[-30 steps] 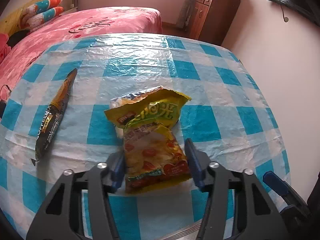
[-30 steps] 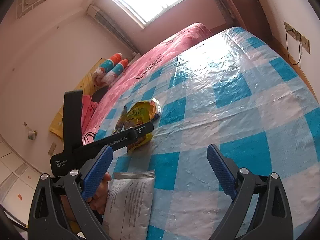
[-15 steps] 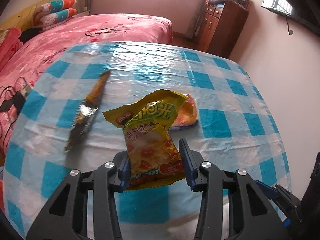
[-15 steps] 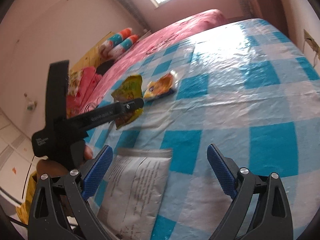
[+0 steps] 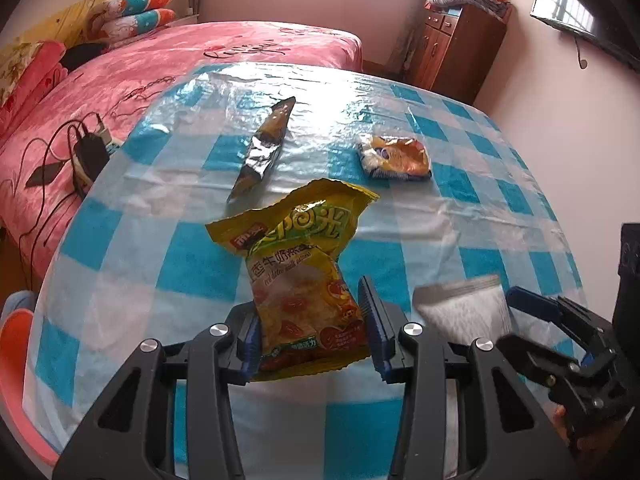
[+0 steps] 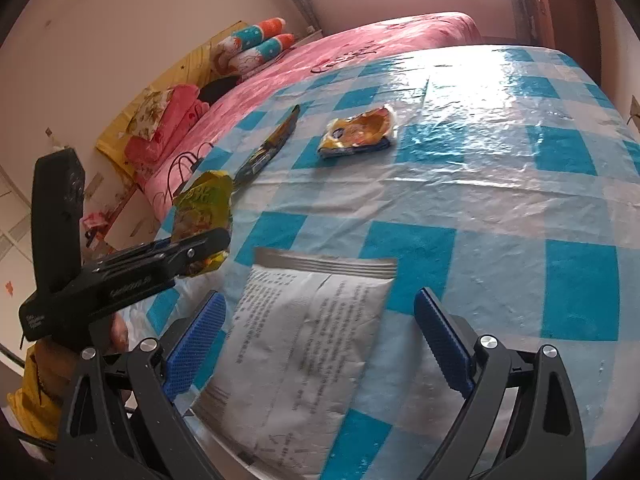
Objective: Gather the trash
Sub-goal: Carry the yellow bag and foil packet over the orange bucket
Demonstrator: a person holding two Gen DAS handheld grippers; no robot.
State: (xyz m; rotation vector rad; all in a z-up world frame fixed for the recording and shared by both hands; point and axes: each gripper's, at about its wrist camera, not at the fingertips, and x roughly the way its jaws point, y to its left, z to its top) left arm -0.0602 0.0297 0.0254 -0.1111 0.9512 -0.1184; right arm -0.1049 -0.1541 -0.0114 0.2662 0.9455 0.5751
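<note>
While the left tongs [image 5: 312, 336] clench the yellow snack bag [image 5: 298, 276], the released right tongs [image 6: 320, 340], straddling the white pouch [image 6: 304, 344] beside that bag, should squeeze it squarely.

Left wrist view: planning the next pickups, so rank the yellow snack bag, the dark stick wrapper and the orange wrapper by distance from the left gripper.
1. yellow snack bag, held in the left gripper.
2. and 3. orange wrapper, far right, and dark stick wrapper, far left: too close to call.
</note>
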